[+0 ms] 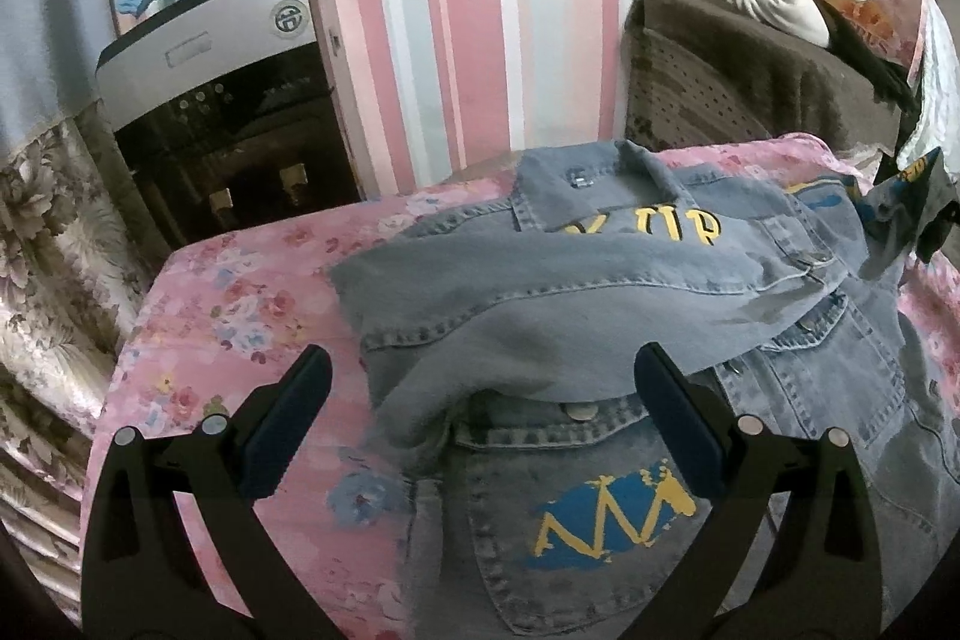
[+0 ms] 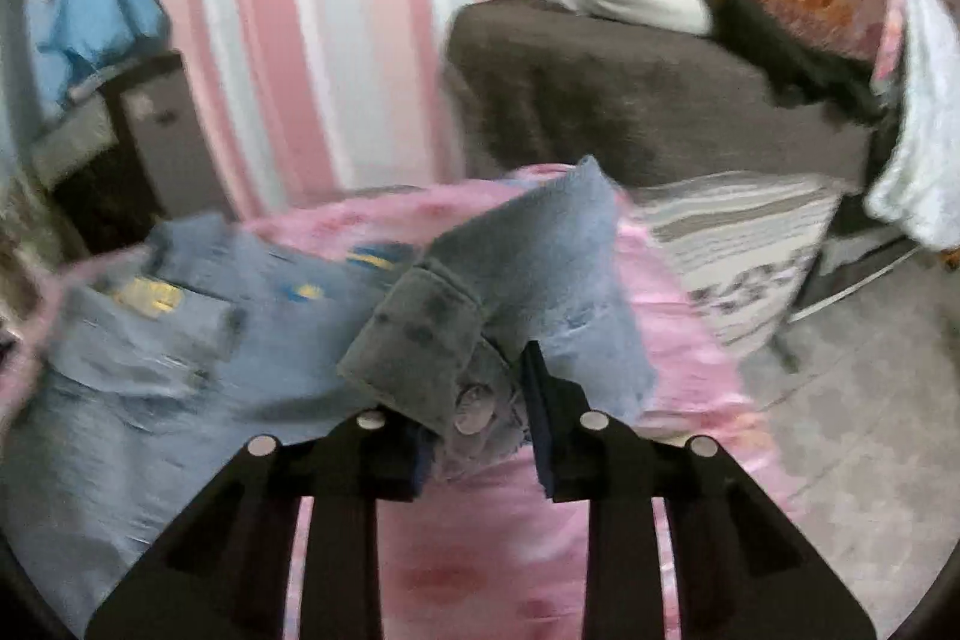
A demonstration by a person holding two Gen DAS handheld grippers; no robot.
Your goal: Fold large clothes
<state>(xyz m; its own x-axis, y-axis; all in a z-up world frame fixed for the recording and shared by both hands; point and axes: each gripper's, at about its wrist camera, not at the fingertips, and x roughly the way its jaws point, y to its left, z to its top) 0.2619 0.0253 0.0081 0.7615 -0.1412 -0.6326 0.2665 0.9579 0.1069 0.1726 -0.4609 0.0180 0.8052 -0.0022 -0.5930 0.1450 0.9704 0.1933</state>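
Denim jacket (image 1: 630, 292), pale blue with yellow-and-blue prints, lies spread on the pink floral bed cover (image 1: 240, 292), one sleeve folded across its chest. Your left tool (image 1: 480, 382) hangs wide open just above the near pocket flap, gripping nothing. Your right tool (image 2: 474, 400) is closed on the jacket's buttoned cuff (image 2: 420, 340), lifting that sleeve clear of the cover; this view is blurred.

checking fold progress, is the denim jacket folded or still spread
Partly folded: one sleeve lies across the denim jacket; the right gripper holds the other cuff up.
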